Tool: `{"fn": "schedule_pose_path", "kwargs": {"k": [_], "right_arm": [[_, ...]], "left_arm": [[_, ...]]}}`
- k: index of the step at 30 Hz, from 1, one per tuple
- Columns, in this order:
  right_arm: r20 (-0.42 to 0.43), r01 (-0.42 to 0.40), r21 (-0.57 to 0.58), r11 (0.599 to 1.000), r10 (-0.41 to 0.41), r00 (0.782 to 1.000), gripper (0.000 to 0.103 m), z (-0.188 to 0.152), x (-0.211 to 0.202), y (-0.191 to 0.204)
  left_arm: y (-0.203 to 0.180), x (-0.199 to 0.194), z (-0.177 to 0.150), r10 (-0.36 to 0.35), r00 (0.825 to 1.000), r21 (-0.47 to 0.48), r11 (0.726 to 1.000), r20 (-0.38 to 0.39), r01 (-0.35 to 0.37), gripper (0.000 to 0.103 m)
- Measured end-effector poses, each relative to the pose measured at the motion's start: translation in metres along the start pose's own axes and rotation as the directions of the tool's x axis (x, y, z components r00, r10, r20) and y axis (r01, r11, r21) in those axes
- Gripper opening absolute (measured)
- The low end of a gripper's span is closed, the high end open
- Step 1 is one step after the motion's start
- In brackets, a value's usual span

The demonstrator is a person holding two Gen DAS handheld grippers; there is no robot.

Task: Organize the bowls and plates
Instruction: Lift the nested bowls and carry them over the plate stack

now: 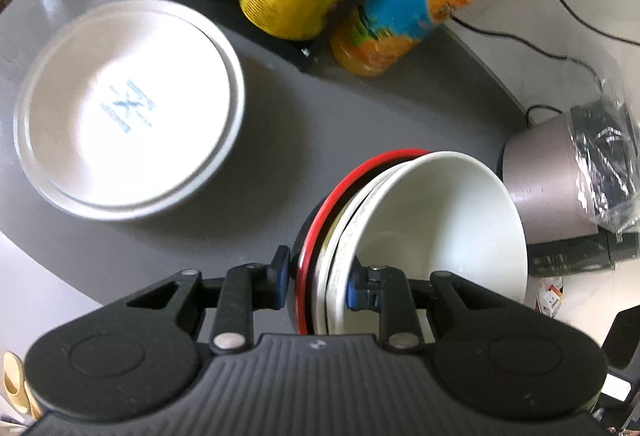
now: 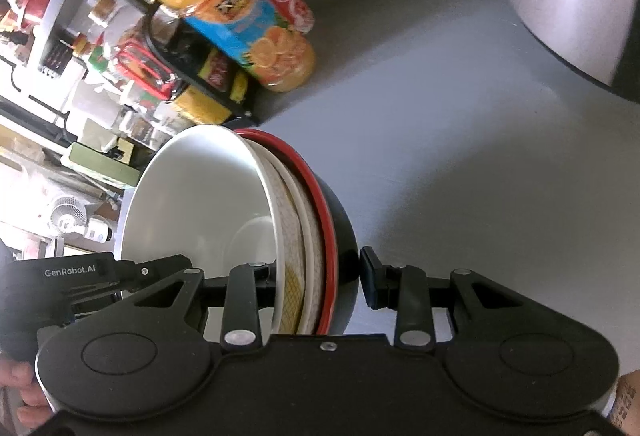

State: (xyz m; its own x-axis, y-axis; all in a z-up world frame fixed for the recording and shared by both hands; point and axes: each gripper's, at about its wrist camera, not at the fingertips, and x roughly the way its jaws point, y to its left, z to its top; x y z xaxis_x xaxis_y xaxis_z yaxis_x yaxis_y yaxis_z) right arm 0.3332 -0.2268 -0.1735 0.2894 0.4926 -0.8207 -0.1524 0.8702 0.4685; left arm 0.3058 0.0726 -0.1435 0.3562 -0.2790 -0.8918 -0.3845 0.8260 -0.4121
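Bowls [image 1: 420,236] nested in one stack hang above the grey desk [image 1: 280,139], pinched by my left tongs [image 1: 316,282] and right tongs [image 2: 320,284]; only my left view shows stacked plates [image 1: 128,107].

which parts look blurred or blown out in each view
Left wrist view: the white plates are smeared by motion blur and their centre is glared white; the nested bowls stay sharp. Right wrist view: the orange juice bottle is soft.

Grey counter [image 2: 460,155] open – juice bottle [image 2: 224,11] behind.
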Motion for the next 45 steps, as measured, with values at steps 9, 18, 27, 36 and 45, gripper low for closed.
{"fn": "schedule_pose_path", "kwargs": {"k": [9, 18, 27, 36, 45], "right_arm": [[0.008, -0.011, -0.063, 0.998, 0.012, 1.0, 0.032, 0.014, 0.005, 0.047], [0.008, -0.026, -0.087, 0.996, 0.026, 1.0, 0.032, 0.021, 0.013, 0.08], [0.001, -0.026, -0.093, 0.995, 0.027, 1.0, 0.032, 0.025, 0.027, 0.11], [-0.007, -0.017, -0.102, 0.995, 0.017, 1.0, 0.032, 0.021, 0.049, 0.139], [-0.014, -0.006, -0.082, 0.997, 0.004, 1.0, 0.032, 0.027, 0.073, 0.16]], "left_arm": [[0.026, -0.026, 0.028, 0.003, 0.999, -0.011, 1.0, 0.042, -0.003, 0.024], [0.05, -0.045, 0.045, -0.005, 0.997, -0.035, 0.999, 0.078, 0.007, 0.024], [0.07, -0.058, 0.061, -0.003, 0.996, -0.04, 0.999, 0.089, 0.007, 0.024], [0.102, -0.063, 0.073, -0.006, 0.996, -0.067, 0.998, 0.084, 0.011, 0.024], [0.133, -0.06, 0.095, -0.014, 0.997, -0.086, 0.996, 0.081, 0.021, 0.024]]}}
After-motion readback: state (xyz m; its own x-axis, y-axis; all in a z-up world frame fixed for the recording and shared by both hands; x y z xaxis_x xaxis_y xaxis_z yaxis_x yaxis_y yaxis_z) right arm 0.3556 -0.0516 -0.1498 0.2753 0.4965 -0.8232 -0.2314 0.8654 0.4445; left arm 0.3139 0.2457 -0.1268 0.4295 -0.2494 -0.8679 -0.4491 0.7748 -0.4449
